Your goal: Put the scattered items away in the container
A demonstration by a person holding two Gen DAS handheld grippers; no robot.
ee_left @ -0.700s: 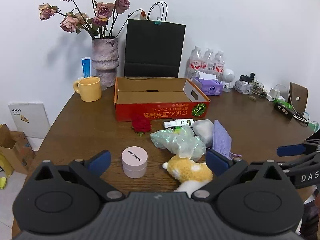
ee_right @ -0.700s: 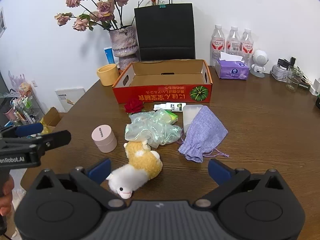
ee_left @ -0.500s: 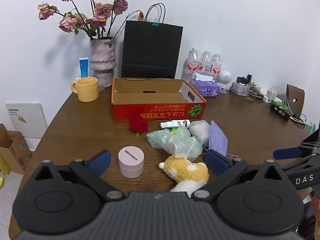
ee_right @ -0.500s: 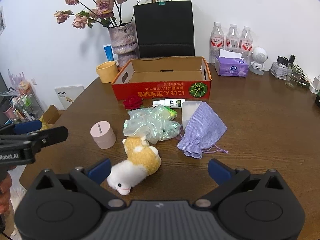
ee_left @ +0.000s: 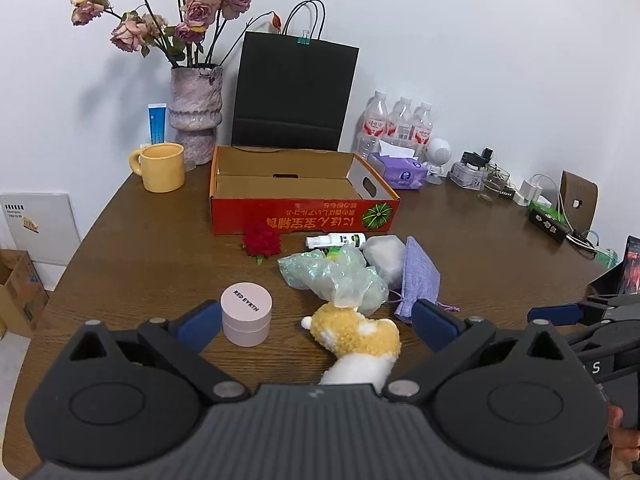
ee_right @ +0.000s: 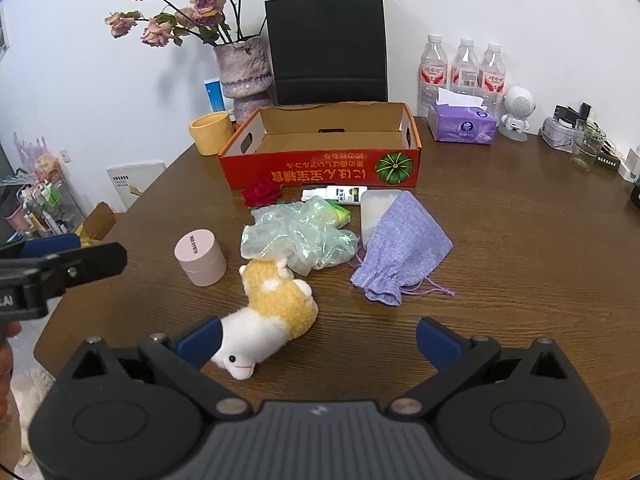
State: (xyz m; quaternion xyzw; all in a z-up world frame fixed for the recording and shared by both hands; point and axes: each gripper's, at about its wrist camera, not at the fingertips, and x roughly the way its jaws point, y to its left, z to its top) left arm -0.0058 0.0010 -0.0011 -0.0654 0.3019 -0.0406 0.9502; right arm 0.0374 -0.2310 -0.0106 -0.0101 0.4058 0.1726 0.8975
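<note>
1. My left tool (ee_left: 316, 326) has its jaws spread wide and holds nothing; it tilts down toward the table (ee_left: 132, 264).
2. My right tool (ee_right: 318, 338) is just as wide and also empty, angled down at the same clutter.
3. The container, a red cardboard box (ee_right: 320, 174) with its top open, sits at the far side of the table in front of a black paper bag (ee_right: 326, 46); I see nothing inside it.
4. A plush toy (ee_right: 276, 308), yellow body and white head, lies on its side closest to me, its head touching the left finger of my right tool in the right wrist view.
5. A pink round jar (ee_left: 246, 314) stands upright just beside my left tool's left finger.
6. A crumpled clear plastic bag (ee_right: 298, 238) lies beyond the plush, touching it, with a purple drawstring pouch (ee_right: 402, 248) to its right.
7. A red rose head (ee_right: 262, 194) and a small white spray bottle (ee_right: 334, 194) lie just in front of the box.
8. A yellow mug (ee_left: 160, 168) and a vase of dried roses (ee_left: 196, 114) stand left of the box.
</note>
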